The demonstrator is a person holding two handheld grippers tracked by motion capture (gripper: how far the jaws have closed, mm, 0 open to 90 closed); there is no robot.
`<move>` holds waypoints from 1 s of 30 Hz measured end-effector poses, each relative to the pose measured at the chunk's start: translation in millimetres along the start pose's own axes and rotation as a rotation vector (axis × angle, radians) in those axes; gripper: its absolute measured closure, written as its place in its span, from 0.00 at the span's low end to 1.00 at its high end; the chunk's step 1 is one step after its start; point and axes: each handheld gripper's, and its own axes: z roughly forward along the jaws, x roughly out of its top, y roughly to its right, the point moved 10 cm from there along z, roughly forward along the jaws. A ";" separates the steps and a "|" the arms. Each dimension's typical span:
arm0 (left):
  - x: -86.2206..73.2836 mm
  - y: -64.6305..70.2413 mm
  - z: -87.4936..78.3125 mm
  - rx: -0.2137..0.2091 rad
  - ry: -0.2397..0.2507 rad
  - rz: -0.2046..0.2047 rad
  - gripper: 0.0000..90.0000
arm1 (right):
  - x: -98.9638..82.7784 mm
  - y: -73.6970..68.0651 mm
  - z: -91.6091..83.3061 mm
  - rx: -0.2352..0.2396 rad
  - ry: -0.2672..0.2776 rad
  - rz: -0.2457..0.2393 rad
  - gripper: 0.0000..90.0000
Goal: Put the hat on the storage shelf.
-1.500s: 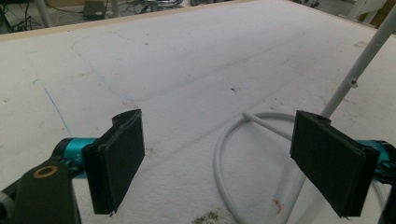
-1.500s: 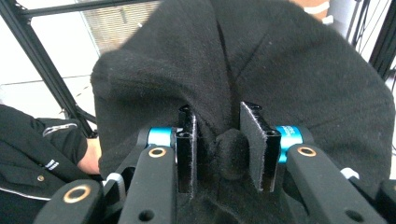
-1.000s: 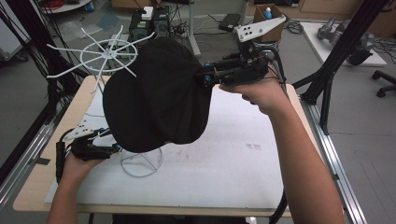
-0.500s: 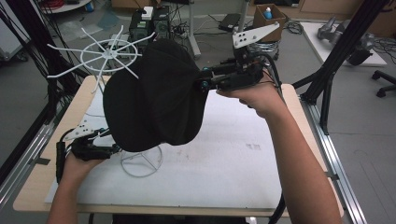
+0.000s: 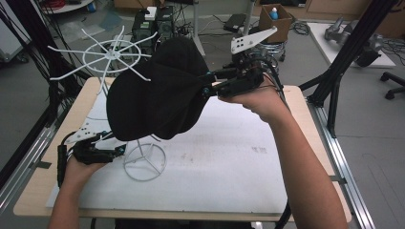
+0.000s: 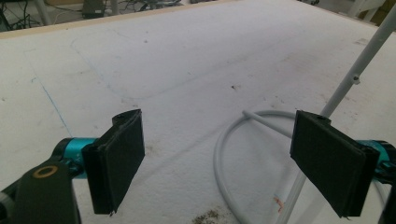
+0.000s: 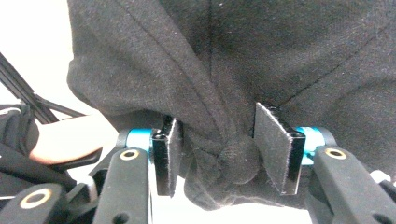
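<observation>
A black fabric hat (image 5: 153, 100) hangs over a white wire stand (image 5: 144, 162) with a spoked top (image 5: 111, 55) and a ring base. My right gripper (image 5: 206, 88) reaches the hat's right side from the right. In the right gripper view the hat (image 7: 233, 56) has its bunched crown and button between the pads (image 7: 273, 149). The right gripper (image 7: 219, 154) has just been opening, and its pads stand a little off the cloth. My left gripper (image 5: 119, 151) rests low on the table beside the ring base. In its own view the left gripper (image 6: 224, 163) is open wide around the base ring (image 6: 224, 140).
The white mat (image 5: 229, 157) covers a wooden table (image 5: 298, 95). Black frame posts (image 5: 344, 71) rise at the right and far left. A cardboard box (image 5: 274, 16) and equipment stand on the floor beyond the table.
The right gripper's jaws have spread from the hat's crown, and the hat has sagged slightly on the stand. The left hand has stayed put.
</observation>
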 end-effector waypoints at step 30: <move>-1.2 0.0 0.9 -0.001 -0.006 0.001 0.20 | -9.3 3.8 -8.7 -0.060 0.020 0.017 0.35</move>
